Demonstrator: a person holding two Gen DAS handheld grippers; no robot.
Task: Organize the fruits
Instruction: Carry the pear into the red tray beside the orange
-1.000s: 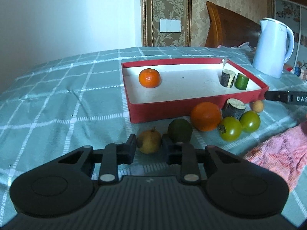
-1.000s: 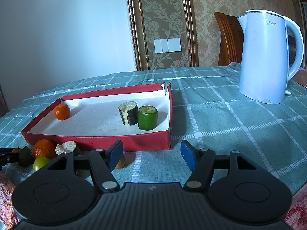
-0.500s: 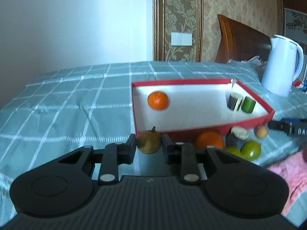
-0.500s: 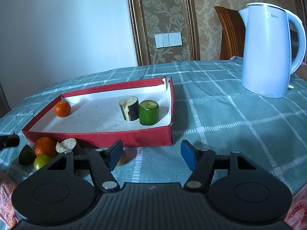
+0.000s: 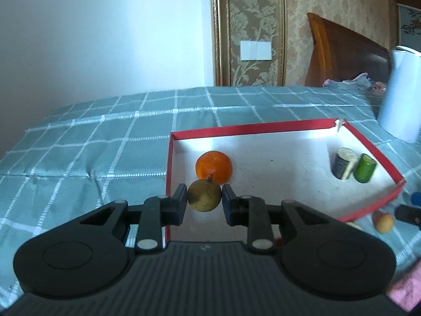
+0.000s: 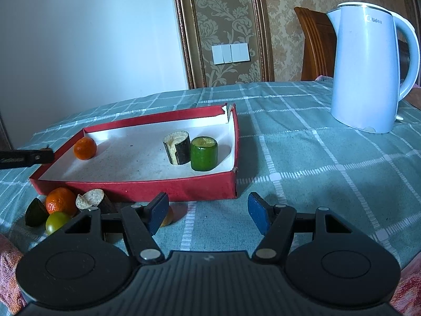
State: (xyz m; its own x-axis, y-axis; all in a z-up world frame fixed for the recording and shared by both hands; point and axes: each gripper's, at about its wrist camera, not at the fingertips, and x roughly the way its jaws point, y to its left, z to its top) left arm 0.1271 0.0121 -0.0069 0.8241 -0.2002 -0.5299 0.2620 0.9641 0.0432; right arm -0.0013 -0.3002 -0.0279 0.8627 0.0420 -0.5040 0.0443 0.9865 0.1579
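My left gripper [image 5: 204, 197] is shut on a small yellow-brown fruit [image 5: 204, 195] and holds it above the near left corner of the red tray [image 5: 289, 125], just in front of an orange [image 5: 213, 167] lying inside. A dark cut piece [image 5: 342, 163] and a green cylinder [image 5: 364, 168] stand at the tray's right end. My right gripper [image 6: 208, 212] is open and empty, low in front of the tray [image 6: 131, 187]. Outside it lie an orange [image 6: 59, 201], a green-yellow fruit [image 6: 56, 221], a dark green fruit [image 6: 34, 213] and a cut brown piece [image 6: 92, 198].
A white electric kettle [image 6: 368, 71] stands on the checked green tablecloth [image 6: 329, 171] at the right. A small orange fruit [image 6: 168, 217] lies by my right gripper's left finger. Pink cloth [image 6: 8, 268] is at the near left. A wooden chair [image 5: 342, 58] stands behind.
My left gripper lifted the yellow-brown fruit off the cloth and carried it up and forward over the tray's near left corner. My right gripper stayed open and moved slightly.
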